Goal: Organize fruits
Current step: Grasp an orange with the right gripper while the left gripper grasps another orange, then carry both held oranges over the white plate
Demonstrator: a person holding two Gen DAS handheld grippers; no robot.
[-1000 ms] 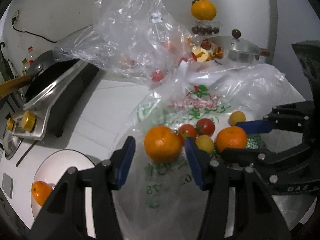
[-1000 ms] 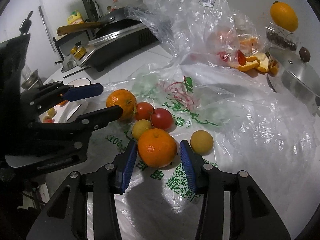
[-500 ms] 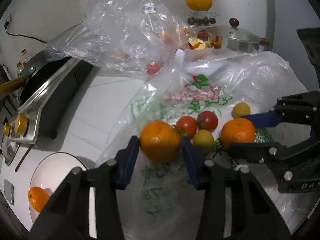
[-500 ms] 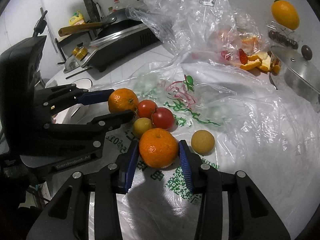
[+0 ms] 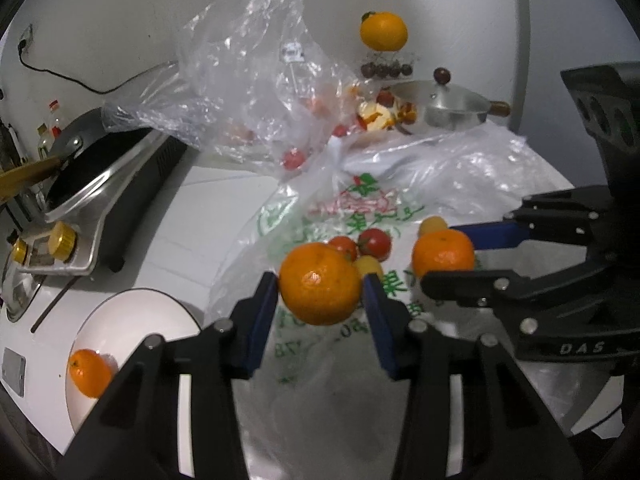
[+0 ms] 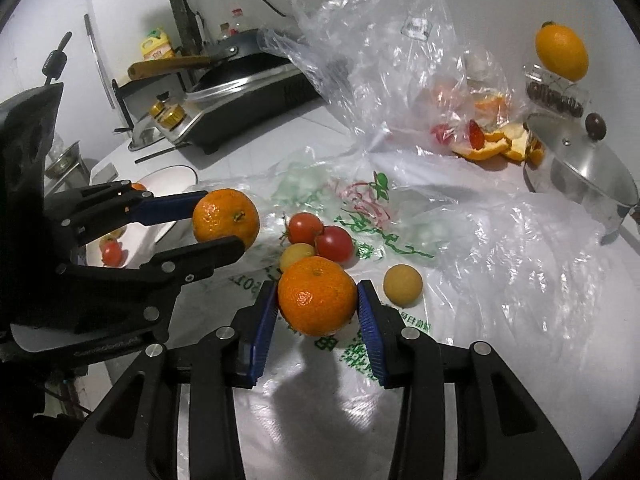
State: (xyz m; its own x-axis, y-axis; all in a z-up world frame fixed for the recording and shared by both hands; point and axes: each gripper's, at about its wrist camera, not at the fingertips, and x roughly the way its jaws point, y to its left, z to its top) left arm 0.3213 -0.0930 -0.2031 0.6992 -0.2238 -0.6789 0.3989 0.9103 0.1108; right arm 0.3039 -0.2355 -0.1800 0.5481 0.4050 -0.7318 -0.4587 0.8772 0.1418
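Note:
My left gripper (image 5: 320, 292) is shut on an orange (image 5: 320, 283) and holds it lifted above the printed plastic bag (image 5: 352, 216); it also shows in the right wrist view (image 6: 226, 218). My right gripper (image 6: 318, 304) is shut on a second orange (image 6: 317, 297), also seen in the left wrist view (image 5: 443, 252). Two red tomatoes (image 6: 322, 236), a small yellow fruit (image 6: 297, 254) and another yellow fruit (image 6: 403, 284) lie on the bag. A white plate (image 5: 132, 312) at the lower left holds one orange (image 5: 89, 372).
A gas stove with a pan (image 5: 92, 176) stands at the left. A crumpled clear bag (image 5: 248, 80) with peels and fruit lies behind. A lidded steel pot (image 5: 452, 104) stands at the back right, and an orange (image 5: 383, 32) sits on a clear box behind it.
Both grippers have closed onto their oranges. The left one has lifted its orange off the bag and drawn back a little toward the plate side.

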